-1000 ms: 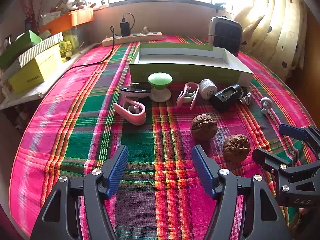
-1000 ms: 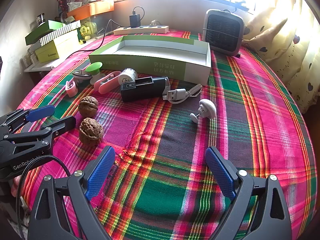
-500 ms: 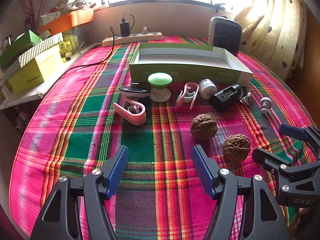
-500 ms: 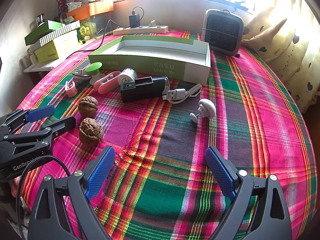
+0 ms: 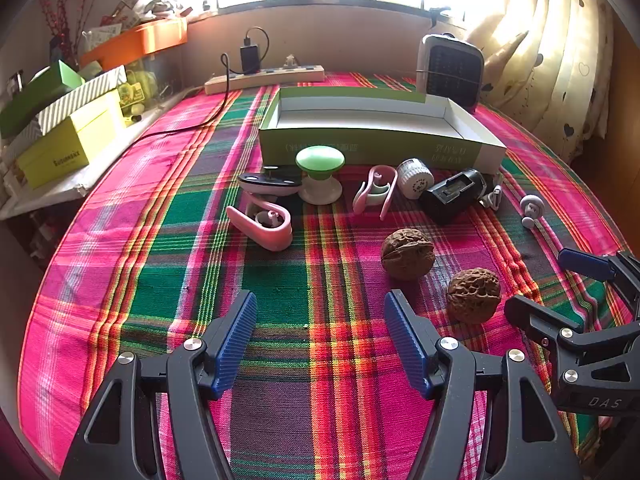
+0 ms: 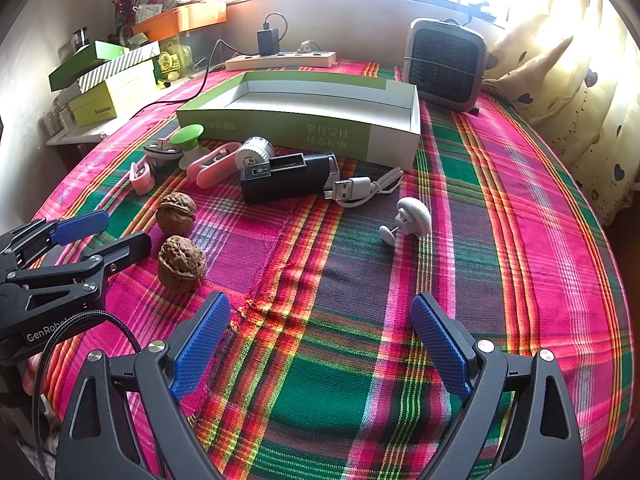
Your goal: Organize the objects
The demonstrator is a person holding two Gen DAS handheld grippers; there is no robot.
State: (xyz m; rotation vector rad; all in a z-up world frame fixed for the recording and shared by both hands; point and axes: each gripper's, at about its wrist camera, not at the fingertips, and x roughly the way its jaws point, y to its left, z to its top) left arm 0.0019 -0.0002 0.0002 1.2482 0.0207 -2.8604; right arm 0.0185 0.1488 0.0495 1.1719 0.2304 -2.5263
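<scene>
From the left wrist view, the left gripper (image 5: 320,340) hovers low over the plaid-covered counter (image 5: 120,240) with its blue-padded fingers (image 5: 236,344) spread wide and nothing between them; ahead lies a pink clip (image 5: 264,226), and beyond it a green-topped knob (image 5: 320,160) stands just in front of the open green box (image 5: 376,146), whose white inside holds nothing visible; a second pink clip (image 5: 376,190), a white round cap (image 5: 416,174) and a black device (image 5: 454,196) lie in a row along the box's front wall; two walnuts (image 5: 408,254) sit near each other to the right, the nearer one just beside the right gripper (image 5: 560,288), which enters from the right edge with fingers apart. From the right wrist view, the right gripper (image 6: 320,344) holds its fingers (image 6: 440,344) spread over bare cloth, gripping nothing; a white hook (image 6: 412,220) lies ahead, a white USB cable (image 6: 360,188) touches the black device's end, and the left gripper (image 6: 108,232) reaches in from the left, open, close to the walnuts; a small heater (image 6: 444,66) stands behind the box.
</scene>
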